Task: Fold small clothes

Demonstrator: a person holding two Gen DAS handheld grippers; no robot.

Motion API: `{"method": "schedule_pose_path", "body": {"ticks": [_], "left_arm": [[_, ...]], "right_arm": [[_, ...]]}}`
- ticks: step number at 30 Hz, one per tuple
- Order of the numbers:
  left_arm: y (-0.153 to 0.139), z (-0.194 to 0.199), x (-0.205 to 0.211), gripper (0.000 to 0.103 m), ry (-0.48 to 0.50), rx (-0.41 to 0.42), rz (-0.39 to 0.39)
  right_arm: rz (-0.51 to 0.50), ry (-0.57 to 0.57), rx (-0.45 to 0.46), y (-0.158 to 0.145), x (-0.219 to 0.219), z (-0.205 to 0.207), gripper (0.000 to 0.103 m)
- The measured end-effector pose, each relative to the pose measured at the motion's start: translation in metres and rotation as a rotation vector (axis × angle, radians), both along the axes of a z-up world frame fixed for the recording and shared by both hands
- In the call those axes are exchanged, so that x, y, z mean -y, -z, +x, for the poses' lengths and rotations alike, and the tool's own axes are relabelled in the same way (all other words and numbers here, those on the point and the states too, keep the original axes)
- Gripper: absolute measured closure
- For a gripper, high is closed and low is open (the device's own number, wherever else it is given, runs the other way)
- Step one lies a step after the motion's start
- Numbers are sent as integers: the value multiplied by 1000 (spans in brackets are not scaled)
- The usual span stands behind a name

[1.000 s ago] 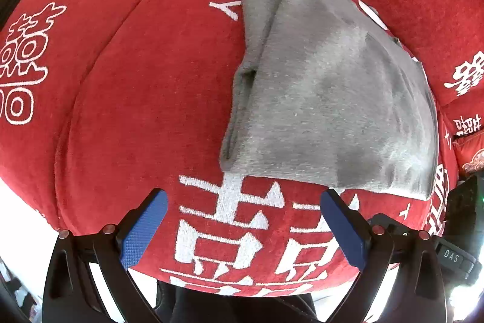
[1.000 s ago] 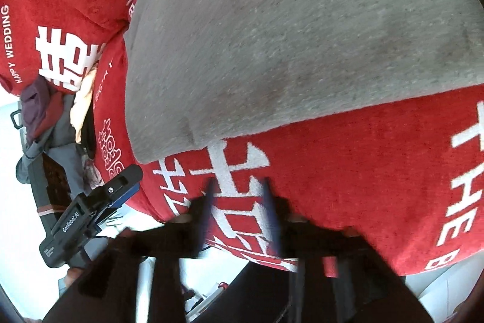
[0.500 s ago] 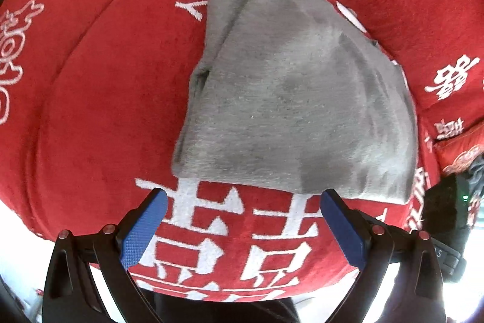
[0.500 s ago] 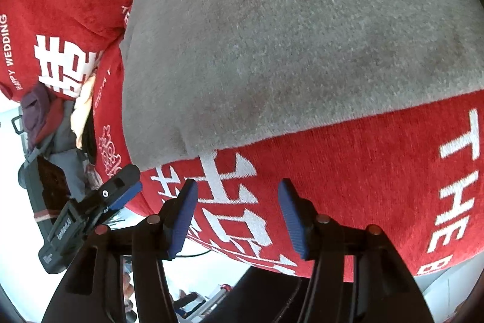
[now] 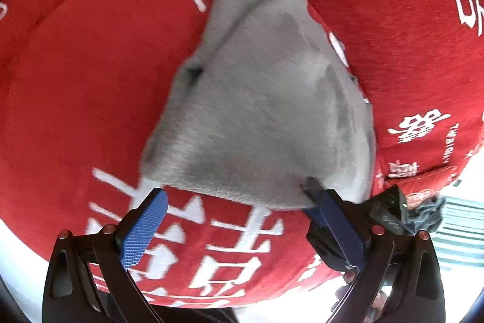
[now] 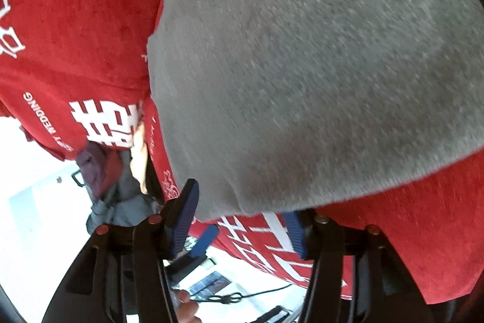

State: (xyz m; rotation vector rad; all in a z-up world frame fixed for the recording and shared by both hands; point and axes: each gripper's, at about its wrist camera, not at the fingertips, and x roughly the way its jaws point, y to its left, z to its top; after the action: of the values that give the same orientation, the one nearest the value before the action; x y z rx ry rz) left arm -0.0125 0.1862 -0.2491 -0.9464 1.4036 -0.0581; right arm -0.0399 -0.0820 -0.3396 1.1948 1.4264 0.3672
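Reaching in from 6 o'clock, both grippers sit at the near hem of the grey cloth (image 5: 266, 111), which lies part-folded on the red cushion (image 5: 90, 74), its far corner pointing to 12 o'clock near the white lettering. The left gripper (image 5: 239, 217) has its jaws wide apart, the hem between them: the pad at 7 o'clock is just short of the cloth's left corner. The dark tool touching the hem at 4 o'clock appears to be the right gripper reaching across. In the right wrist view the right gripper (image 6: 239, 220) is also spread, though less widely, and the cloth's corner dips between its fingers; no pinch shows.

The risks, as I judge them: the cloth is in layers, so a shallow bite may lift only the top ply and undo the fold. The cushion's plush may be caught along with the hem and drag. With the two tools so close at 4 o'clock, they may knock together. The right view is blurred, so the exact grip depth cannot be told.

Against half a second ago, the cloth fills more of both views and its hem now reaches the pads; earlier it lay clear above them. The right jaws have widened.
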Motion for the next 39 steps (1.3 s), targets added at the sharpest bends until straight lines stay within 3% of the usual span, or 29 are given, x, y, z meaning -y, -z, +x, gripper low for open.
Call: {"method": "schedule_pose_path", "body": {"ticks": [1,5,9,11,13,14,17,20,25,26,27,29,34,39], "left_arm": [[0,0,2,2,-11,4,-22],[6,5,15,2,-85,25,-131],[13,17,22,2,-173,33,-155],[9,27,21,2,-207,40,-61],[4,36,19,15,-212,39,46],[3,40,18,28,-208,34,89],[0,49,13,83,-158,28,214],[-8,54,19,88,-65,69,313],[-39,58,62,88,217,221,614],[-43,58,70,88,275,253,665],[-47,58,76,88,318,277,699],[-52,59,81,88,374,319,731],[-58,58,88,88,470,382,773],[-65,57,95,88,513,418,777]], "right_arm": [[15,4,5,-1,0,3,93],[89,21,64,-17,6,7,93],[109,4,82,-30,10,7,93],[103,-13,77,-30,12,5,93],[79,-43,63,-29,9,3,93],[70,-57,57,-28,9,2,93],[40,-110,44,-29,6,-1,93],[-14,-207,54,-40,4,0,93],[-205,-376,137,-86,8,24,89],[-239,-401,152,-95,8,33,78],[-273,-434,163,-105,5,47,47],[-288,-480,190,-121,-7,73,20],[-326,-718,202,-133,-74,140,19],[-397,-965,173,-118,-160,176,12]]}}
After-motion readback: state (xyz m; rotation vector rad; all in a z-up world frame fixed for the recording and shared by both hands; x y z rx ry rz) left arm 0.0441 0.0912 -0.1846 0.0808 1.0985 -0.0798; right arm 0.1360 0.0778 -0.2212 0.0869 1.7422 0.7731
